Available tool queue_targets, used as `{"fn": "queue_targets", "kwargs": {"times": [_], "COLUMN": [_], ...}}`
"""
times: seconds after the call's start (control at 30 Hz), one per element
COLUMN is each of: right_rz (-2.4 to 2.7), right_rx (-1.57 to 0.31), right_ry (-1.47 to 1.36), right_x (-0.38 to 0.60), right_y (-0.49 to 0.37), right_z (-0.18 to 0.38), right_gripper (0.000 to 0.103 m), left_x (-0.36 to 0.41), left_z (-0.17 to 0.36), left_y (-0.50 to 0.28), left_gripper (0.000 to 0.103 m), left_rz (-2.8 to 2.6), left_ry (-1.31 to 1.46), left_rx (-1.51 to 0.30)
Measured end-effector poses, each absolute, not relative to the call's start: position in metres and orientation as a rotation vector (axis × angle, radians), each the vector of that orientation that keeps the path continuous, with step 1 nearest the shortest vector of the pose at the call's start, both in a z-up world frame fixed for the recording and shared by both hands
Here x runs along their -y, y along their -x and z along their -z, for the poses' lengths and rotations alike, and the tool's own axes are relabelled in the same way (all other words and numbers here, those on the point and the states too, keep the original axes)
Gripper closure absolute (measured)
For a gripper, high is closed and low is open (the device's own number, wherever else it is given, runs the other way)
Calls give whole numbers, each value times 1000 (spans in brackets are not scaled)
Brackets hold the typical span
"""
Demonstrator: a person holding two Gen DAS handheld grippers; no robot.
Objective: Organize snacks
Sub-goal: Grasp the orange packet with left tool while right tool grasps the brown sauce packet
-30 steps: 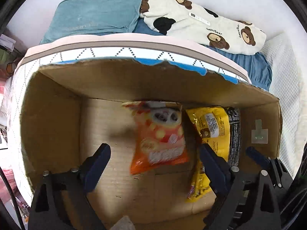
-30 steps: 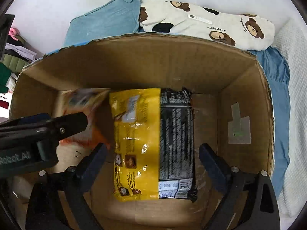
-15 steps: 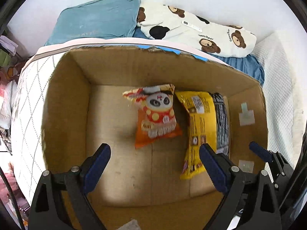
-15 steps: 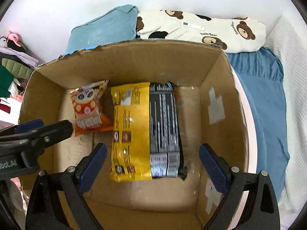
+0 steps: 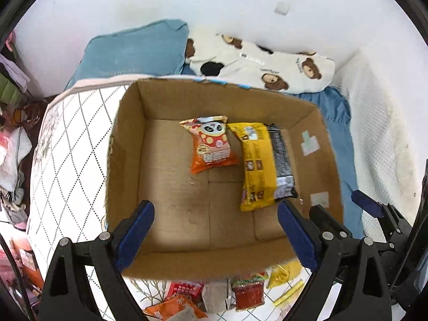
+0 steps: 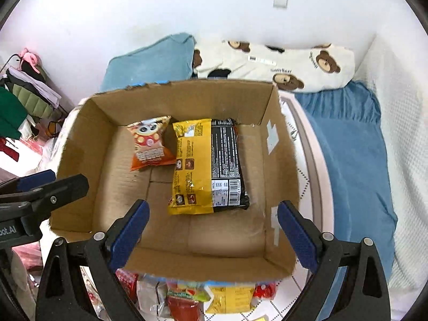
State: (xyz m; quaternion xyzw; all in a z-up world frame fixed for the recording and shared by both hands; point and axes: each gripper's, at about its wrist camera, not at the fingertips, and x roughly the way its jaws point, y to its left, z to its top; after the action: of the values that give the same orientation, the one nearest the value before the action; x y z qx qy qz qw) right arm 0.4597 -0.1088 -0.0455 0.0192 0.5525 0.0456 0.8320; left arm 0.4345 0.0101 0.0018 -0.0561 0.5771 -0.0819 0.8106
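Orange panda packet (image 5: 212, 144) and yellow-black pack (image 6: 207, 165) flat on cardboard box (image 5: 125, 144) floor, touching. Loose snack pile (image 6: 192, 298) just outside near wall. Left gripper (image 5: 215, 235) and right gripper (image 6: 212, 234) above box, jaws spread, empty. Risk: snagging near wall on descent; crushing packets.

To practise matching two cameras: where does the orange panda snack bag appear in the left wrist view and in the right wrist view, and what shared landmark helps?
Left wrist: orange panda snack bag lies just above picture centre, on the box floor.
Right wrist: the bag lies upper left of centre.
Shared landmark: the yellow-and-black packet immediately to its right in both.
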Motion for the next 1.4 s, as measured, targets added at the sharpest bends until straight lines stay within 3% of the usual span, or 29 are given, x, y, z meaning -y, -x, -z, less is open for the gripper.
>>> {"fn": "queue_targets", "kwargs": {"times": [0.23, 0.43, 0.67, 0.73, 0.8, 0.93, 0.97, 1.1, 1.17, 1.2, 1.4], "right_rz": [-109, -135, -97, -105, -94, -97, -102, -113, -127, -130, -161], "right_rx": [-1102, -1168, -1398, -1443, -1468, -1474, -1474, -1459, -1450, -1445, -1516], "right_ry": [-100, -178, -137, -159, -178, -200, -181, -92, -51, -24, -30], "right_x": [109, 112, 105, 102, 101, 94, 90, 73, 69, 67, 78], "right_y": [-414, -361, -307, -298, -295, -295, -296, -298, -298, -296, -272], "right_z": [11, 25, 130, 160, 181, 204, 208, 217, 217, 217, 219], "right_gripper": [5, 5, 5, 9, 21, 26, 26, 31, 38, 46, 46], "left_x": [-13, -18, -26, -25, -26, -21, -19, -9, -14, -18, -80], "left_z": [-32, -17, 92, 128, 158, 194, 199, 204, 202, 201, 206], "left_y": [-383, -331, -274, -264, -258, -258, -259, -265, -271, -275, -279], "left_gripper": [9, 9, 9, 9, 9, 9, 10, 48, 49, 50, 52], "left_rz": [211, 225, 214, 207, 203, 201, 205, 191, 178, 171, -11], "left_ry": [124, 69, -132, -216, -277, -388, -421, -534, -443, -394, 138], "left_rx": [-1155, -1172, -1400, -1464, -1520, -1565, -1558, -1501, -1525, -1533, -1661]}}
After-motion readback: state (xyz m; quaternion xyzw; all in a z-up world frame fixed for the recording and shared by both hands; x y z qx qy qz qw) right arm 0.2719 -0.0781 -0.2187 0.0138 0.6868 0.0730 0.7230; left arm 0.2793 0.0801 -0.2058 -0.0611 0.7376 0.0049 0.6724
